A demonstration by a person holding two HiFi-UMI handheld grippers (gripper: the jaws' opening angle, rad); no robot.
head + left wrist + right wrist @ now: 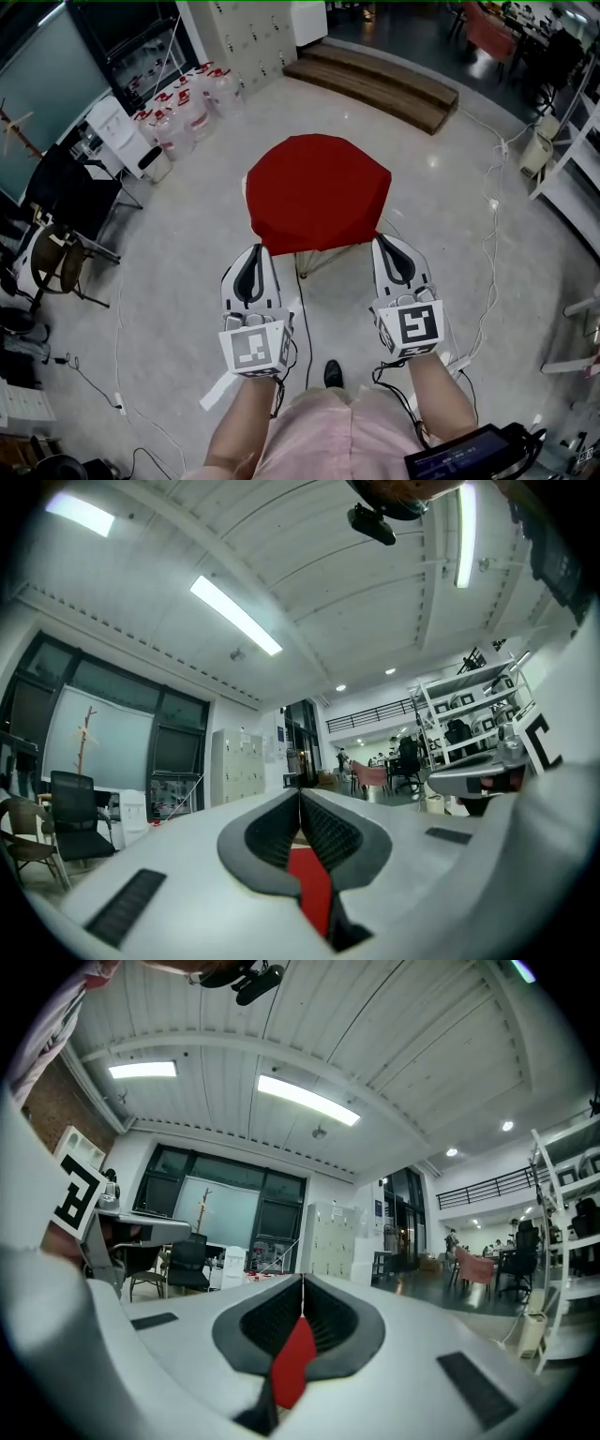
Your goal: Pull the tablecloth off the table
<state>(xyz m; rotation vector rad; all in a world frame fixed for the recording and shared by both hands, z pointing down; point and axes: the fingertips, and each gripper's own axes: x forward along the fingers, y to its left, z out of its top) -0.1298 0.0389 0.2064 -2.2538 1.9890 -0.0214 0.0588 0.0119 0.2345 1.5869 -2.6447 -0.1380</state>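
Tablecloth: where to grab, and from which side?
Near hanging hem of the tablecloth: left gripper at its left corner, right gripper at the right, coming level from the near side. It hangs loose there, a free flap to pinch. Both are shut: open first.

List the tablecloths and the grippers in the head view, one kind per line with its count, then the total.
Red tablecloth: 1
Grippers: 2 (left gripper, right gripper)
Total: 3
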